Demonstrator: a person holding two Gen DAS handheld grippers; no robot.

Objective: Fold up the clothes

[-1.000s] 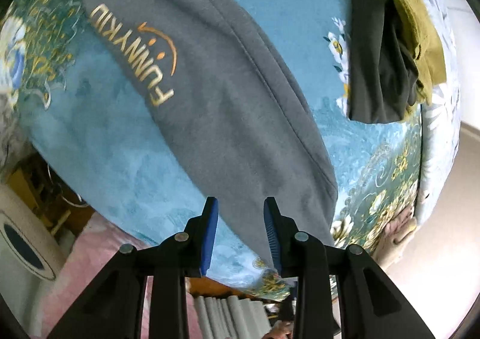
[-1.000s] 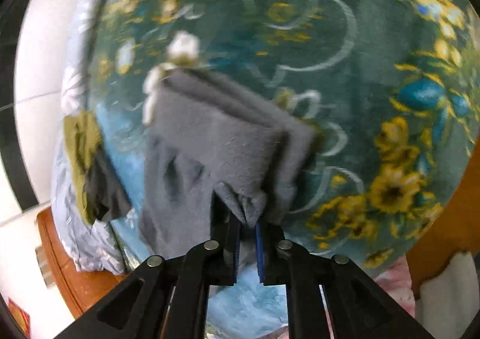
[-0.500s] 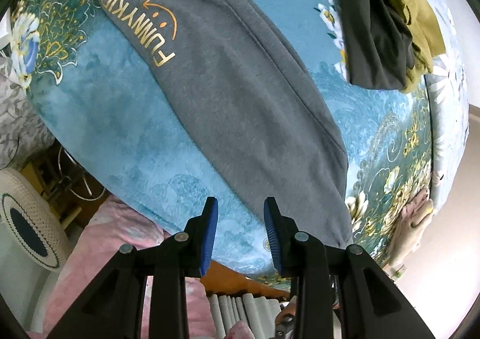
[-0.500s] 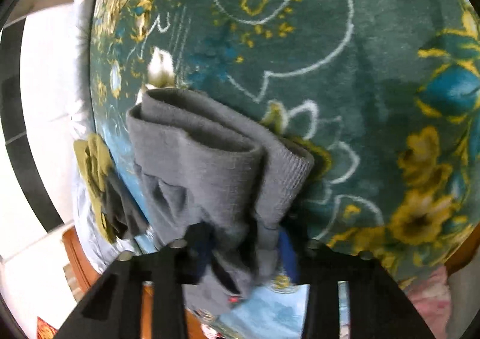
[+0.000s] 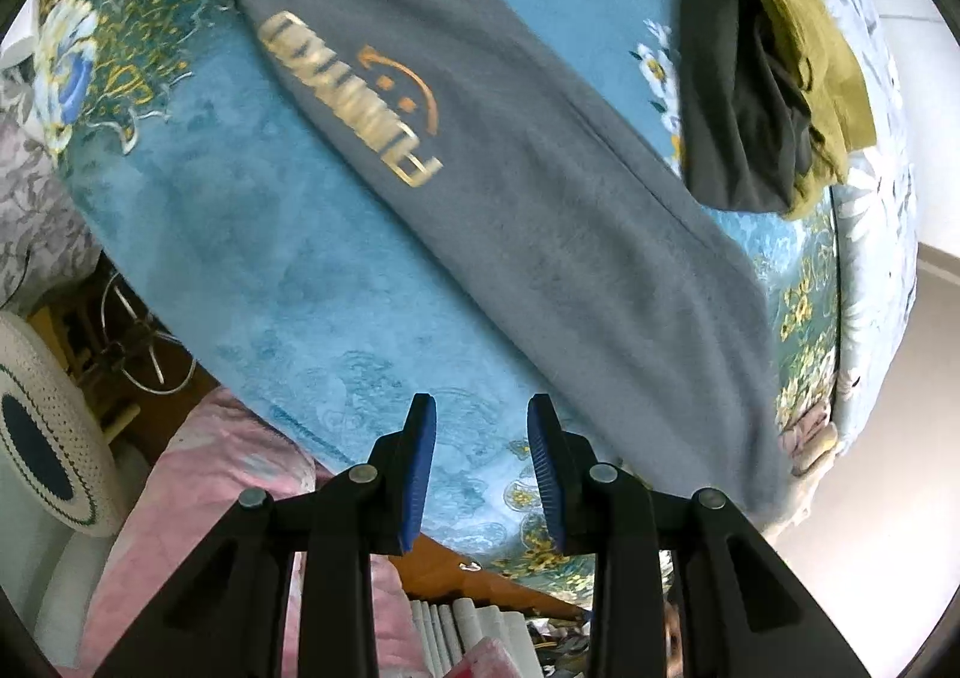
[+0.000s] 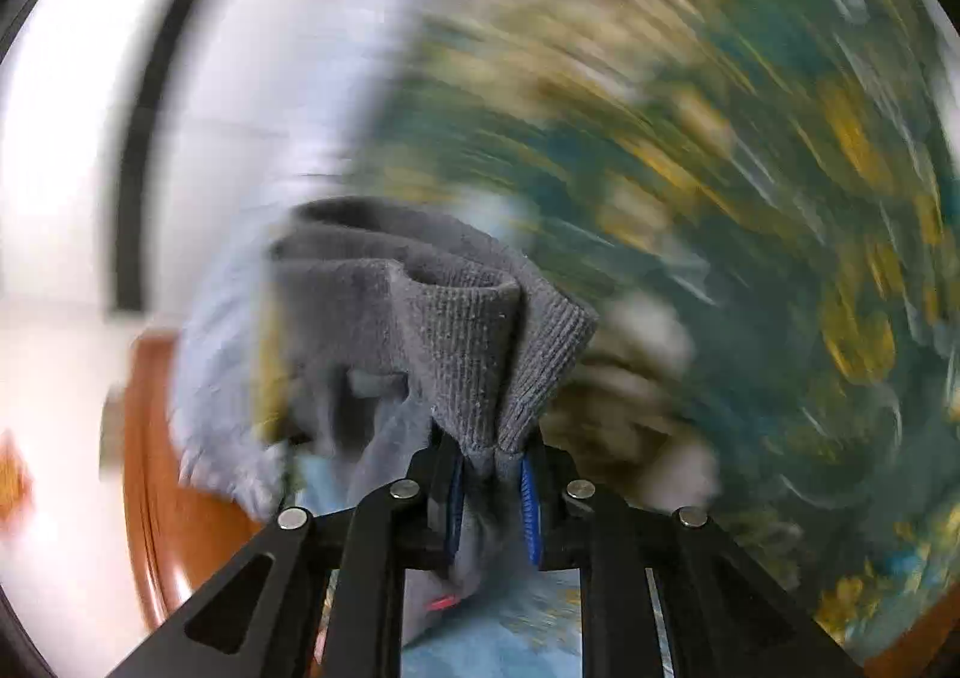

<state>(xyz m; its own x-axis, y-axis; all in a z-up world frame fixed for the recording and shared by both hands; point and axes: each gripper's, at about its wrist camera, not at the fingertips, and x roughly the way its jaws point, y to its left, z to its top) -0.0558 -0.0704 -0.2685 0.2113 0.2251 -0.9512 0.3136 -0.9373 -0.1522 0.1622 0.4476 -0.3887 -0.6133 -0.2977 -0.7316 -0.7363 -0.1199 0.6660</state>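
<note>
- Across the blue floral blanket in the left wrist view, we see the grey garment lying as a long strip from about eleven o'clock down to about four o'clock.
- Gold lettering runs along the garment near its upper end, with an orange smile-shaped arc just beside it; blur smears the letters, and we cannot read them with any certainty.
- At two o'clock in that view sits a small pile: a dark folded garment with an olive-yellow cloth on top of it, just beside the grey strip's edge.
- Our left gripper stands wide apart at six o'clock, its blue pads clear of any cloth, over the blanket's near edge.
- At eight o'clock, off the bed, a white round crocheted thing with a dark centre shows, with pink fabric beside it.
- From the right wrist view we get what the left view lacks: the ribbed grey hem bunched up, with our right gripper pinched narrow on it, cloth filling the gap between the blue pads.
- A small red mark shows on the cloth below the jaws; we cannot tell what it is.
- Everything behind the hem in that view is heavily blurred: green-and-gold blanket pattern from twelve to four o'clock, white surface with a dark stripe at nine to ten o'clock, and orange-brown wood at seven to eight o'clock.
</note>
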